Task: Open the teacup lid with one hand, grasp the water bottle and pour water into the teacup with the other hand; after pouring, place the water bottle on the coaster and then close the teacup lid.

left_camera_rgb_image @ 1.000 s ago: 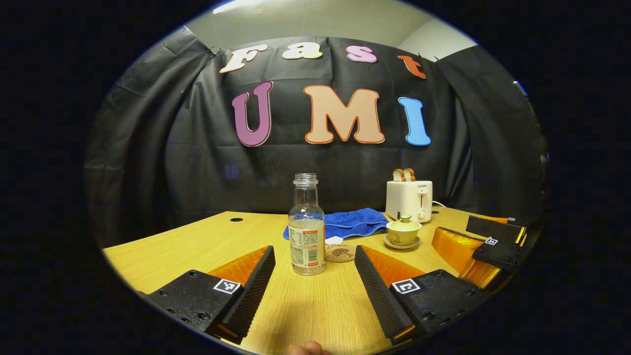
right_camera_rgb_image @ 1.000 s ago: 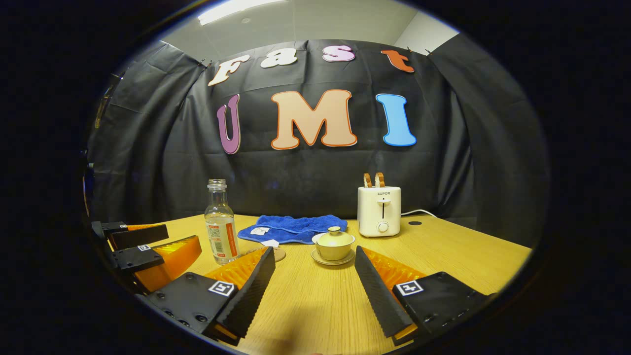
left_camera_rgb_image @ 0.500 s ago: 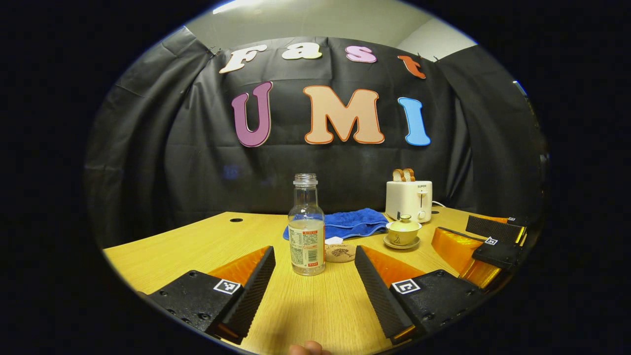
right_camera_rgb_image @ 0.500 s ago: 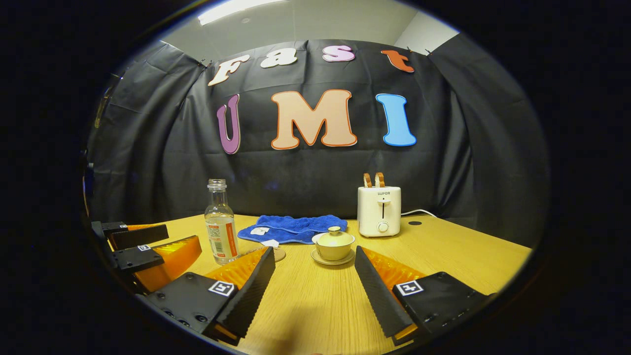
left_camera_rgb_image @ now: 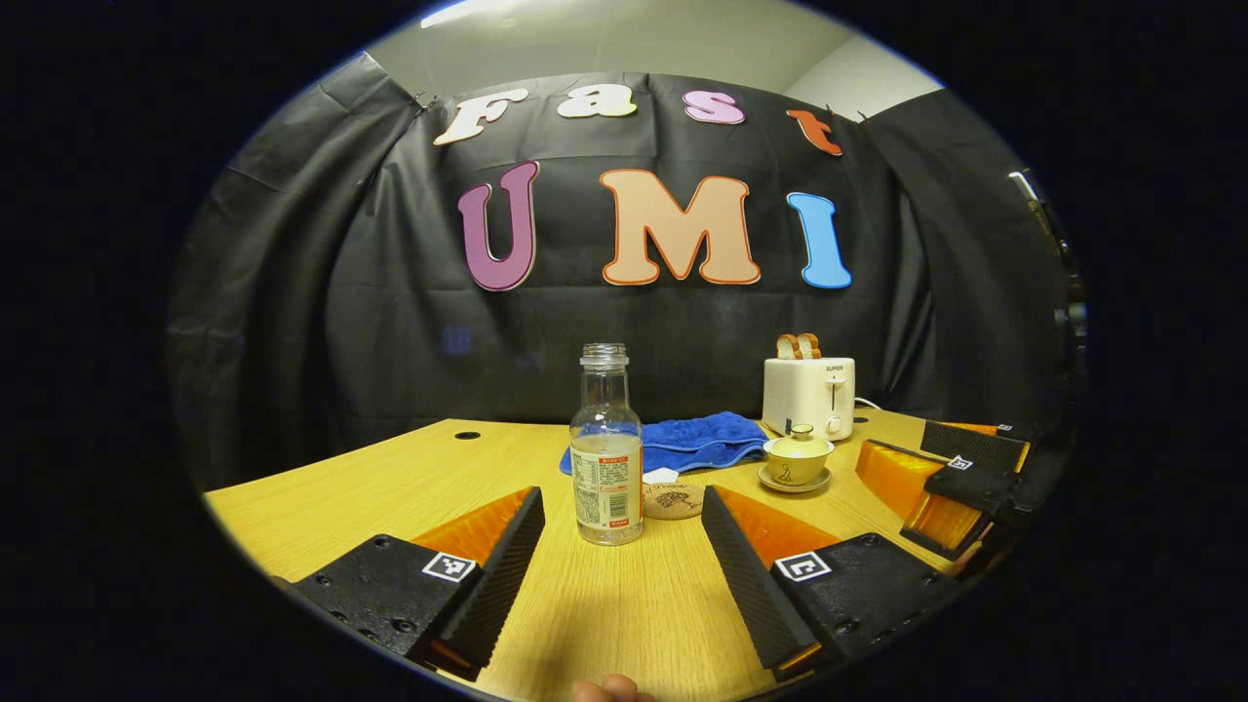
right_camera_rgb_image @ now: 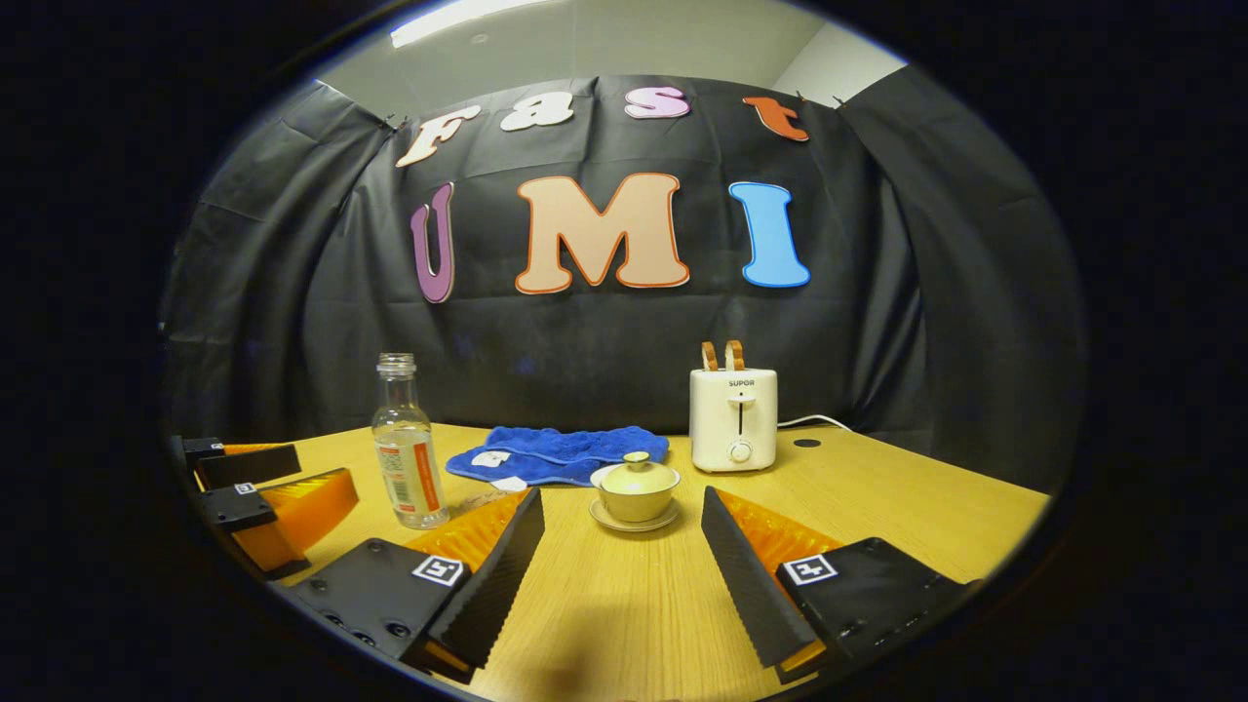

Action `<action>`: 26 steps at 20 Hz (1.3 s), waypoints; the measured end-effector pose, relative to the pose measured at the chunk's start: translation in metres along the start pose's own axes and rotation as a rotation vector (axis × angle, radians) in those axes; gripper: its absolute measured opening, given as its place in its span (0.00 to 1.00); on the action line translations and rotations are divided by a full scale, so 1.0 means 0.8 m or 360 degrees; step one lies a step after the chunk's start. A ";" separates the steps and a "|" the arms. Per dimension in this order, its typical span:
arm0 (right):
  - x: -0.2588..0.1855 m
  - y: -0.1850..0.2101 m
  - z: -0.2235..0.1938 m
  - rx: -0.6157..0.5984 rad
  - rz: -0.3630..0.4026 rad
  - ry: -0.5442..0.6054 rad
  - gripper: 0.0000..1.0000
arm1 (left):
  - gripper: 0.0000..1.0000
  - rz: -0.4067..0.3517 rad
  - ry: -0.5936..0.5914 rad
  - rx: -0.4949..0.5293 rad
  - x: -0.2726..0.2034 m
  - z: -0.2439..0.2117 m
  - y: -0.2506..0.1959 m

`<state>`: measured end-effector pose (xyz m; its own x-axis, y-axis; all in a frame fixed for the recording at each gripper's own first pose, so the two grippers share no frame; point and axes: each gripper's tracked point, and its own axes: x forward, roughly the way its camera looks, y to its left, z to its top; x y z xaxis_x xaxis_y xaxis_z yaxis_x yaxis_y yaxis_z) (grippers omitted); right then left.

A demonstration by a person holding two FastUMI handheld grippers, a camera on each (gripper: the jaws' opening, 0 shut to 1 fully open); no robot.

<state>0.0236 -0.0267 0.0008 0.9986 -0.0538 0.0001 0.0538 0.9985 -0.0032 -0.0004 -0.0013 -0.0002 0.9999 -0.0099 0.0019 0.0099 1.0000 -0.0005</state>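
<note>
An uncapped clear water bottle with a labelled lower half stands on the wooden table straight ahead of my left gripper, which is open and short of it. A round wooden coaster lies just right of the bottle. The lidded teacup on its saucer sits ahead of my right gripper, also open and apart from it. In the right gripper view the bottle stands left, with the left gripper beyond it. The left gripper view shows the teacup and the right gripper at the right.
A blue towel lies behind the cup and bottle. A white toaster with two bread slices stands at the back, its cord trailing right. The wooden table has a cable hole near the toaster and another at far left.
The right gripper has shifted rightward, so the teacup now sits centred between its fingers. The left gripper, bottle and cup have stayed put.
</note>
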 end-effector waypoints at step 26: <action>0.238 0.007 -0.039 -0.0109 0.0013 0.0269 0.80 | 0.95 -0.0001 0.0001 -0.0001 0.000 -0.001 0.000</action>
<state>0.2138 -0.0317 -0.0306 0.9844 -0.0511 -0.1681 0.0396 0.9967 -0.0707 -0.0006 -0.0015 -0.0008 0.9999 -0.0103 0.0015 0.0103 0.9999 -0.0011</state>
